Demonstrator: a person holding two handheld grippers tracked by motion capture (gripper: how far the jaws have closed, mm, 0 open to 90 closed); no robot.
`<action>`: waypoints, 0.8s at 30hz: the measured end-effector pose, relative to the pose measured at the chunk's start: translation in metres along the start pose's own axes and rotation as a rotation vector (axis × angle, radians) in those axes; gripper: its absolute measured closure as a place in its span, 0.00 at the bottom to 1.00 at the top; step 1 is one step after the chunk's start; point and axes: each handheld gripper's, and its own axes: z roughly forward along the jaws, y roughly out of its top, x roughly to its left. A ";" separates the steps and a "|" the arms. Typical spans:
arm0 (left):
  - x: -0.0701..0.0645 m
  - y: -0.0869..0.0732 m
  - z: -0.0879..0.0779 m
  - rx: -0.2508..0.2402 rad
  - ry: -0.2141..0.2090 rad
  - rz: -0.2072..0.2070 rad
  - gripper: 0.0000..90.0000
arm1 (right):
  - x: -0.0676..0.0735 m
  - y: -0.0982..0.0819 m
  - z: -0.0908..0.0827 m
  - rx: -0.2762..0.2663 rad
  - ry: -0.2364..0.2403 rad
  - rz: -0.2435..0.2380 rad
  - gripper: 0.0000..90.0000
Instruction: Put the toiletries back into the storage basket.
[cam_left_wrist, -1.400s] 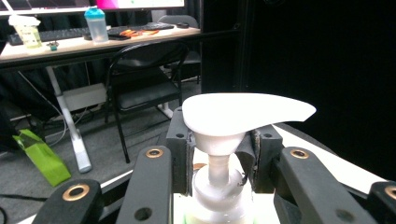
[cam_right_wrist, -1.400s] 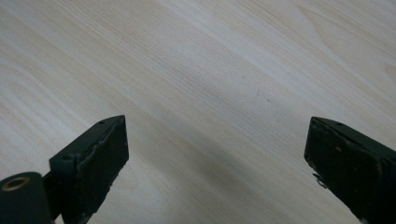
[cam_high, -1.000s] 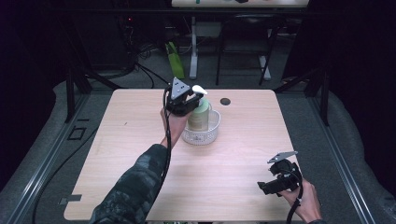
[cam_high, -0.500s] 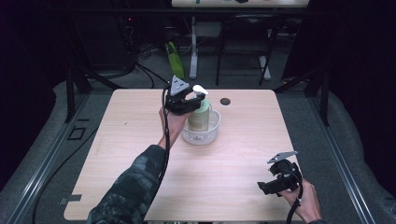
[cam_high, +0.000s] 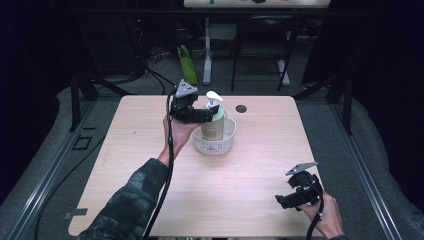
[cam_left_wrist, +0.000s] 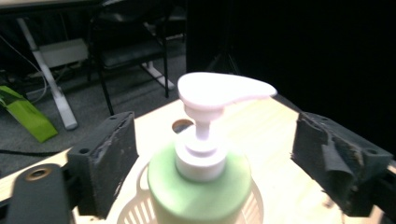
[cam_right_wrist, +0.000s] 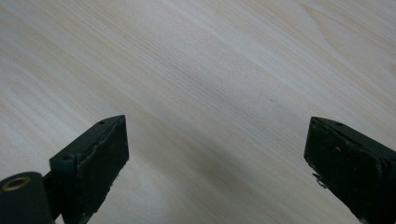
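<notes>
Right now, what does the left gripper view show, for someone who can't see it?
A green pump bottle with a white pump head stands in a white basket between the left gripper's open jaws, which have just been opening and don't touch it. Pale wooden table lies behind.

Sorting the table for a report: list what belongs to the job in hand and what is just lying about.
In the job:
- pump bottle, standing in the basket
- white basket
- left gripper, jaws just opening, clear of the bottle

Lying about:
- dark round spot on the table
- right gripper, jaws open over bare table
</notes>
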 end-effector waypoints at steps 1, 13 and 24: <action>-0.001 0.001 -0.002 0.017 -0.005 0.008 0.12 | 0.000 0.000 0.000 0.000 0.000 0.000 0.07; -0.005 0.008 -0.038 0.061 -0.049 0.027 0.00 | 0.002 0.000 0.002 0.009 0.001 -0.006 0.07; -0.011 -0.005 -0.069 0.115 -0.050 0.061 0.00 | 0.002 0.000 0.003 0.016 -0.001 -0.012 0.07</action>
